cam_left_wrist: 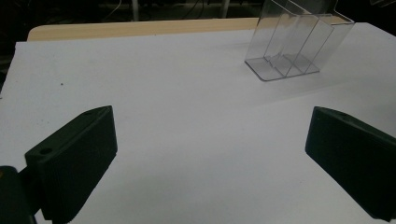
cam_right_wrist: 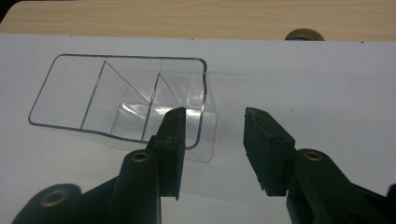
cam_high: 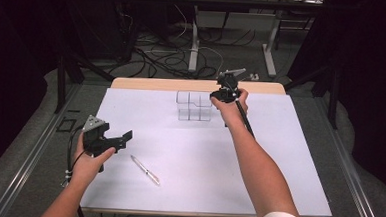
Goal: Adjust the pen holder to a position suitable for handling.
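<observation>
Clear organizer [cam_high: 195, 106] upright, long axis across surface; right tool [cam_high: 220, 96] beside it, half open, empty; left tool [cam_high: 122, 139] wide open, empty.

Table [cam_high: 296, 194] seen from above, its top covered by a white sheet [cam_high: 188, 153] that leaves a strip of pale wood [cam_high: 147, 82] bare along the far edge, at upper centre of the frame; clear plastic organiser [cam_high: 194, 106] with upright dividers standing directly on the sheet, upper centre, just short of the wood strip; silver pen [cam_high: 145, 169] lying flat and diagonal on the sheet, lower left of centre, well apart from the organiser.
</observation>
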`<state>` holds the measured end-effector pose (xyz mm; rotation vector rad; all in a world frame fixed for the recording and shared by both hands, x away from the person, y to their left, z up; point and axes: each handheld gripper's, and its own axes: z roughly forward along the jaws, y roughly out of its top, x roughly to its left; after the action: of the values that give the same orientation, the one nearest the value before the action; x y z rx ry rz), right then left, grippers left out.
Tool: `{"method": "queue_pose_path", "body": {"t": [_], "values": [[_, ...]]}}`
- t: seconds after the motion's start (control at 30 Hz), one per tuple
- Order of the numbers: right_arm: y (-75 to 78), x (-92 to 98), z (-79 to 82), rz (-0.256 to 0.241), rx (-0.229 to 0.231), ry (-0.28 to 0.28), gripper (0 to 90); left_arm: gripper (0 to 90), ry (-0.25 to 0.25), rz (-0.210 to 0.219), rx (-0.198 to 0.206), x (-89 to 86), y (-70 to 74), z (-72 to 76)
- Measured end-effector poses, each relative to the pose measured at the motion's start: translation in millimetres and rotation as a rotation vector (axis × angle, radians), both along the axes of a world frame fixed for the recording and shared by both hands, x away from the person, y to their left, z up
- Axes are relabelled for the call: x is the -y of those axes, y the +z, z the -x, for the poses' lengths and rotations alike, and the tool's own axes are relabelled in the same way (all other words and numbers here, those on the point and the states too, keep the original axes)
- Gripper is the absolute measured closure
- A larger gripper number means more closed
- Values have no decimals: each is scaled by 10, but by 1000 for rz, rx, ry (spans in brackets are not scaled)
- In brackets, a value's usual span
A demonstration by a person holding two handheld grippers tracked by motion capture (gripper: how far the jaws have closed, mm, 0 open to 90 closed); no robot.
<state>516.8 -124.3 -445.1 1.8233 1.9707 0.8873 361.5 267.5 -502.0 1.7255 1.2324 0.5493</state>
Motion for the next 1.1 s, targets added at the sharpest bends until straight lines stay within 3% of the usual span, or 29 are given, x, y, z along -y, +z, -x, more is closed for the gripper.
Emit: {"method": "queue_pose_path", "body": {"t": [0.13, 0.7, 1.1], "values": [[-39, -7, -37, -25, -3, -33, 651, 21, 3, 4, 3, 0, 4, 3], [-249, -86, -174, -62, -34, -27, 689, 21, 11, 14, -6, -30, 2, 4], [-361, -125, -225, -54, -47, -35, 727, 23, 19, 22, -8, -48, 2, 2]]}}
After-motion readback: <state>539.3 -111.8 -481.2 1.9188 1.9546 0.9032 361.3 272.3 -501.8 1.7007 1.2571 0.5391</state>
